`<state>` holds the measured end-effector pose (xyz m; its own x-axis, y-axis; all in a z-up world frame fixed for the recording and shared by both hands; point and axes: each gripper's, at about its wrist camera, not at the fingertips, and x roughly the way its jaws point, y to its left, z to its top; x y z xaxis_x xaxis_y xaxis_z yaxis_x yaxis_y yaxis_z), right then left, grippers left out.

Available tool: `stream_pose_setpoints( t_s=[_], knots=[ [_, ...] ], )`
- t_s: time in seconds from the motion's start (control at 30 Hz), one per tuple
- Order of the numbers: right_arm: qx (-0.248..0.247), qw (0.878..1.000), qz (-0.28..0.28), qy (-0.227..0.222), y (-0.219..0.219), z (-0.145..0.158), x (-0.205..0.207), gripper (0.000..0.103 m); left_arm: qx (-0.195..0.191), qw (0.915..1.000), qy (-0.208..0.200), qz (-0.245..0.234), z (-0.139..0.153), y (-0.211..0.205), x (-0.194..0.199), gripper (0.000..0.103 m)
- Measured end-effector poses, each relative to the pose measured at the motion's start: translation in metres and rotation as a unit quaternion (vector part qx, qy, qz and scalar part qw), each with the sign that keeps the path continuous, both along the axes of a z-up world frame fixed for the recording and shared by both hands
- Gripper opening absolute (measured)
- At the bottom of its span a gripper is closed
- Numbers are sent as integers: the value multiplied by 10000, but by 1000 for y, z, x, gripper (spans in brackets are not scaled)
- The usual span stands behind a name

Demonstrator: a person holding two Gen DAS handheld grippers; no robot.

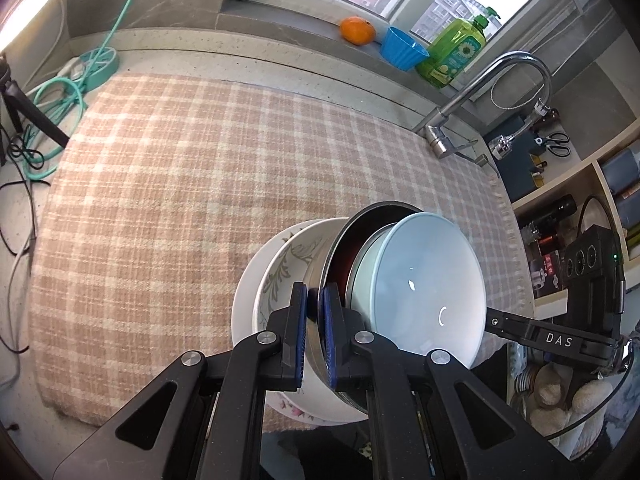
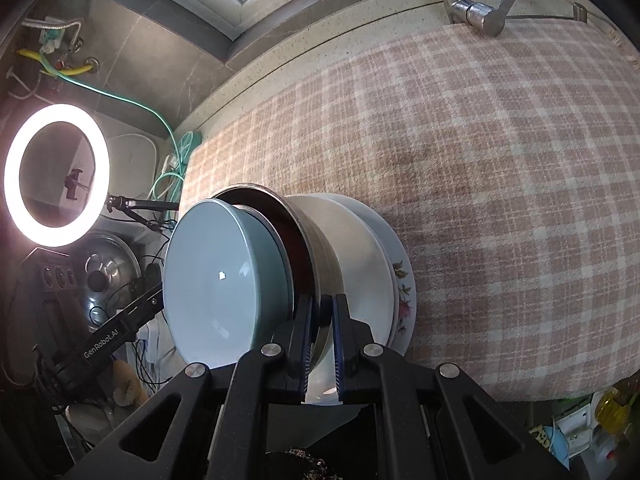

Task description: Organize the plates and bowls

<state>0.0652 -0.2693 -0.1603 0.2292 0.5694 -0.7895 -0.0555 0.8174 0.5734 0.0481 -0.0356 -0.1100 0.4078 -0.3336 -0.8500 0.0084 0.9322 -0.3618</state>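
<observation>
Two grippers clamp the same stack of dishes from opposite sides. The left gripper (image 1: 315, 312) has its blue pads pinched onto the rim of the steel bowl (image 1: 340, 240), one finger outside the wall and one inside; the right gripper (image 2: 322, 320) is closed the same way on the far side of that rim, on the steel bowl (image 2: 308, 232). Nested in the steel bowl sits a pale blue bowl (image 1: 424, 288), its glossy inside facing the right gripper's body in the left wrist view. Under the steel bowl lies a white bowl (image 1: 288, 264) with a grey leaf print, and under that a white plate (image 2: 402, 280) with pink flowers on its rim. The stack stands near the front edge of the surface, on a checked pink and cream cloth (image 1: 180, 180) that covers most of it. On the sill behind are an orange (image 1: 357, 30), a small blue cup (image 1: 402, 48) and a green soap bottle (image 1: 456, 54), with a chrome tap (image 1: 480, 96) just in front of them. A lit ring lamp (image 2: 56, 176) stands off to the side in the right wrist view.
</observation>
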Motion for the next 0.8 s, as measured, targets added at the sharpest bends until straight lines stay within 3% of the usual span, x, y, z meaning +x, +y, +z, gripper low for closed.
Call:
stream_pose_setpoints(
  t_s=[0.8],
  knots=[
    [2,9999,33,139,1,-9,1,9,32,9999,134,-16,-10,0,2,7]
  ],
)
